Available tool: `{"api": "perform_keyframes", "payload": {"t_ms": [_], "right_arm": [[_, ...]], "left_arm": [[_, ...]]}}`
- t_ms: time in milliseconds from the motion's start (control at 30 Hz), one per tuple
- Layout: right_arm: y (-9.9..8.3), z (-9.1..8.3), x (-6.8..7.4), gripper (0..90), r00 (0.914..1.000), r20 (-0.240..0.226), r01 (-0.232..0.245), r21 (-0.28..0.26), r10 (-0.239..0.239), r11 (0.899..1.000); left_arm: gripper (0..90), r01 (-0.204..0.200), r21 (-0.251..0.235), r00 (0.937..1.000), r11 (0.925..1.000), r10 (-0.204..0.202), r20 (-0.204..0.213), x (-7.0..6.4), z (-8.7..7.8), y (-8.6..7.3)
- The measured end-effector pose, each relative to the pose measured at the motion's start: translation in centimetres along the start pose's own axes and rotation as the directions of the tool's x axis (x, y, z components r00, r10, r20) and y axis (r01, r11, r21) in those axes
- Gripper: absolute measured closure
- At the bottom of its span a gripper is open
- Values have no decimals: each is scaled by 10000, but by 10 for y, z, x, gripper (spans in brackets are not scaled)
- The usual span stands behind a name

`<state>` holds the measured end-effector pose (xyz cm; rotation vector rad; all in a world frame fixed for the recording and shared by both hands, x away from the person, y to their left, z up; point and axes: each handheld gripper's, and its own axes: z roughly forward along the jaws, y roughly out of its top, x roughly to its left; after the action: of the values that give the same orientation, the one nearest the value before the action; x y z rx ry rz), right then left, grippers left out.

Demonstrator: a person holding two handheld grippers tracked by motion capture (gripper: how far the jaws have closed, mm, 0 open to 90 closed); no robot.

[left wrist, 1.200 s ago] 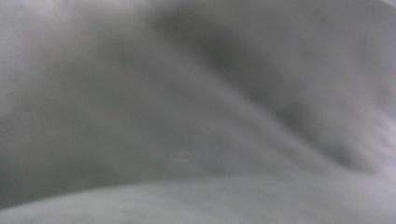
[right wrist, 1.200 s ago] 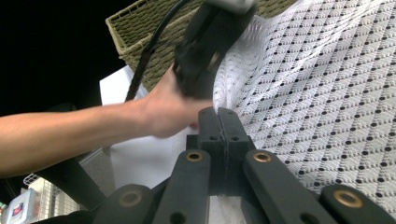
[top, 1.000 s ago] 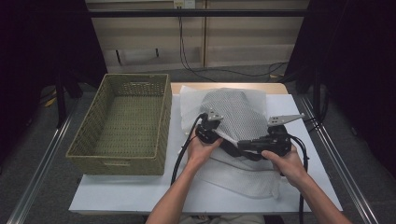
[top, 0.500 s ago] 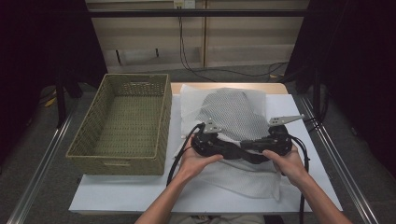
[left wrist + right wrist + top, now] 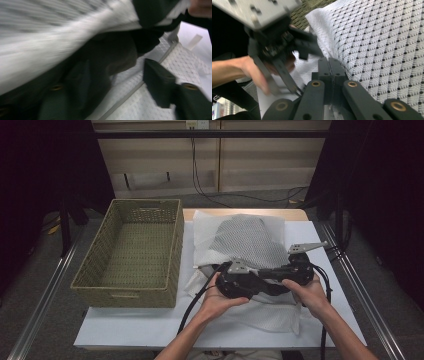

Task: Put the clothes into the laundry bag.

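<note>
In the middle of the counter (image 5: 150, 335) lies a white dotted cloth (image 5: 245, 242), spread flat just right of a woven basket (image 5: 132, 252). Both tongs meet over its near edge. The right tongs (image 5: 331, 65) are clenched, jaws pressed together beside the cloth. The left tongs (image 5: 235, 282) sit blurred against the fabric; whether they grip it I cannot tell.

A white cloth (image 5: 243, 242) with a dotted diamond weave was spread, partly folded and rumpled, on the table beside a basket.
</note>
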<state>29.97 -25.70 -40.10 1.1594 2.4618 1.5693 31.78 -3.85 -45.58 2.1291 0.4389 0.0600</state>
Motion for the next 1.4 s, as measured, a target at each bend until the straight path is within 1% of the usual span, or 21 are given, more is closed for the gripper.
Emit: {"api": "perform_keyframes", "payload": {"t_ms": [33, 100, 167, 200, 233, 267, 300, 400, 533, 600, 633, 700, 767, 867, 933, 1000, 1067, 1200, 1233, 1367, 1400], "right_arm": [[0, 0, 0, 900, 10000, 1, 8, 5, -8, 10000], [-1, 0, 0, 900, 10000, -6, -22, -10, 22, 10000], [-1, -1, 0, 900, 10000, -61, 12, -26, -12, 10000], [-1, -1, 1, 900, 10000, -69, -10, -5, 10, 10000], [-1, 0, 1, 900, 10000, -63, -18, 22, 18, 10000], [-2, 0, 0, 900, 10000, -57, 15, 29, -15, 10000], [-2, 0, 1, 900, 10000, -56, -17, 47, 17, 10000], [-2, 1, 2, 900, 9999, -113, 24, 73, -23, 10000], [-1, 0, 4, 900, 9998, -198, 43, 71, -42, 10000], [-2, 1, 4, 900, 9998, -210, 25, 104, -22, 9999], [-2, 1, 4, 900, 9998, -216, -11, 109, 13, 9999], [-3, 2, 4, 900, 9996, -274, 46, 186, -41, 9998], [-4, 3, 2, 900, 9997, -242, 30, 245, -24, 9997], [-7, 6, -2, 900, 9998, -183, -92, 377, 99, 9992], [-8, 5, -3, 900, 9999, -121, -108, 387, 113, 9992], [-8, 4, -4, 900, 9999, -76, -133, 346, 136, 9993], [-8, 3, -5, 900, 9999, -39, -118, 277, 119, 9995], [-7, 3, -5, 900, 10000, 3, -82, 278, 82, 9996], [-7, 3, -5, 900, 10000, -11, -87, 294, 87, 9995], [-7, 4, -3, 900, 10000, 2, -68, 315, 68, 9995], [-7, 5, -3, 900, 10000, -15, -51, 321, 51, 9995]], "left_arm": [[518, -40, 134, 10000, 9999, 41, -76, 1, 3, 0], [612, 114, 127, 9998, 9999, -116, 178, 7, 12, -5], [704, 249, 168, 9996, 9995, -251, 105, 12, 19, -8], [785, 227, 166, 9996, 9996, -224, -176, 15, 20, -8], [864, 478, -60, 9987, 9988, -479, -149, 18, 21, -8], [896, 717, -190, 9973, 9972, -719, -117, 21, 23, -8], [900, 768, -129, 9966, 9970, -772, -275, 22, 24, -6], [900, 765, -172, 9942, 9969, -776, -741, 23, 29, 5], [900, 1029, -458, 9870, 9936, -1078, -1196, 30, 35, 16], [900, 1316, -622, 9828, 9893, -1385, -1226, 32, 36, 18], [900, 1310, -701, 9828, 9889, -1388, -1218, 31, 36, 18], [900, 1192, -458, 9836, 9918, -1242, -1305, 33, 38, 15], [900, 1340, -460, 9836, 9899, -1385, -1153, 36, 39, 12], [892, 1255, -334, 9859, 9915, -1284, -1073, 36, 40, 10], [859, 1174, -188, 9895, 9929, -1186, -821, 34, 37, 9], [786, 1041, 20, 9926, 9946, -1038, -624, 31, 32, 8], [722, 805, 349, 9951, 9961, -783, -608, 27, 22, 7], [595, 621, 232, 9962, 9978, -605, -633, 22, -3, 1], [576, 515, 217, 9968, 9984, -501, -618, 20, -10, 0], [510, 488, 19, 9973, 9988, -487, -552, 14, -37, -7], [495, 370, -6, 9977, 9993, -370, -560, 11, -45, -10]]}}
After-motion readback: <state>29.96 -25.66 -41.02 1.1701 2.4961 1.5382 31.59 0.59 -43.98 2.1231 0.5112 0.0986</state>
